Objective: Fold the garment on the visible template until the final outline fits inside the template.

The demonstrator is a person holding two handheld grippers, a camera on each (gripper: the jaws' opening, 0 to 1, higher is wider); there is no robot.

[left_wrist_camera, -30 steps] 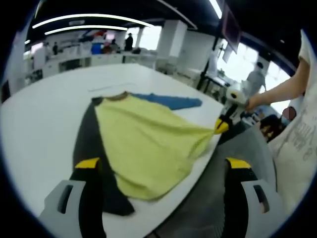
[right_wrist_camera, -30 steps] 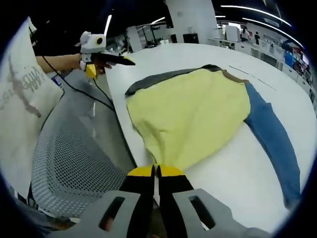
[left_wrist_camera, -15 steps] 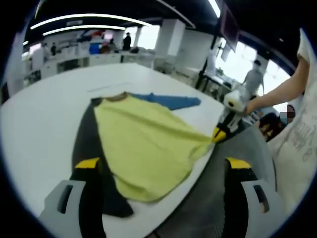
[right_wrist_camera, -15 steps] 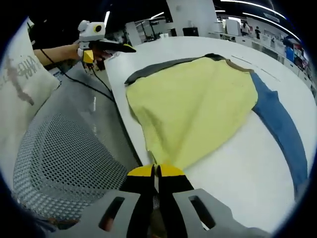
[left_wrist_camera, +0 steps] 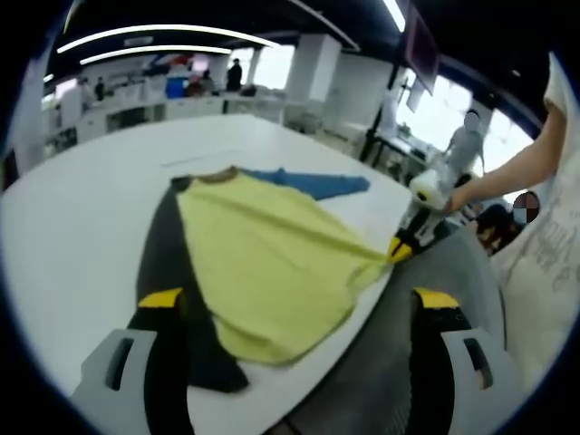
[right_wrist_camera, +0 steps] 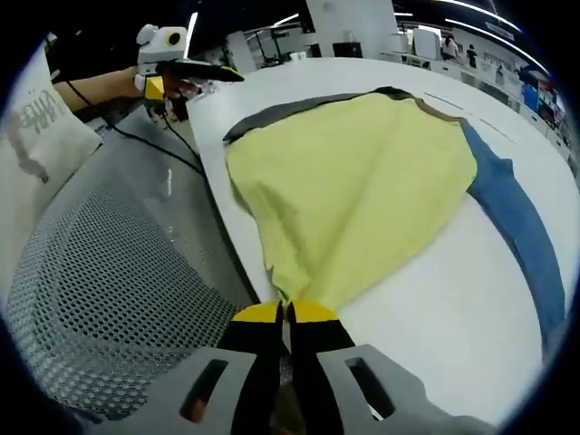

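Your left gripper (left_wrist_camera: 294, 313) hung with its jaws spread wide, nothing between them, yellow pads at the tips. Its jaws sat over the near edge of the table (left_wrist_camera: 63, 227), a smooth white matte top with a rounded corner. Beside that edge sat a chair (right_wrist_camera: 100, 308) with a grey perforated mesh back.

Your right gripper (right_wrist_camera: 288, 313) had its jaws pinched together on the near corner of the shirt (right_wrist_camera: 353, 190), right at the table edge. From the left gripper view you could see that same gripper (left_wrist_camera: 405, 245) clamping the shirt's stretched corner off the table's rim, your hand (left_wrist_camera: 464, 186) behind it.

The shirt (left_wrist_camera: 263, 263) lay spread on the table, mostly flat, soft knit look, pulled to a point toward the right gripper. Yellow body panel on top, dark grey strip (left_wrist_camera: 163, 263) along one side, blue sleeve (right_wrist_camera: 517, 236) trailing out the other, brownish collar (left_wrist_camera: 216, 177) at the far end. Low wrinkles fanned from the pinched corner.

Past the collar, thin lines (left_wrist_camera: 204, 159) were marked on the tabletop; I couldn't tell the template's full outline.

Farther back: open office, white columns (left_wrist_camera: 308, 68), long ceiling light strips (left_wrist_camera: 163, 34), bright windows (left_wrist_camera: 453, 113), desks, and a few blurred people standing.
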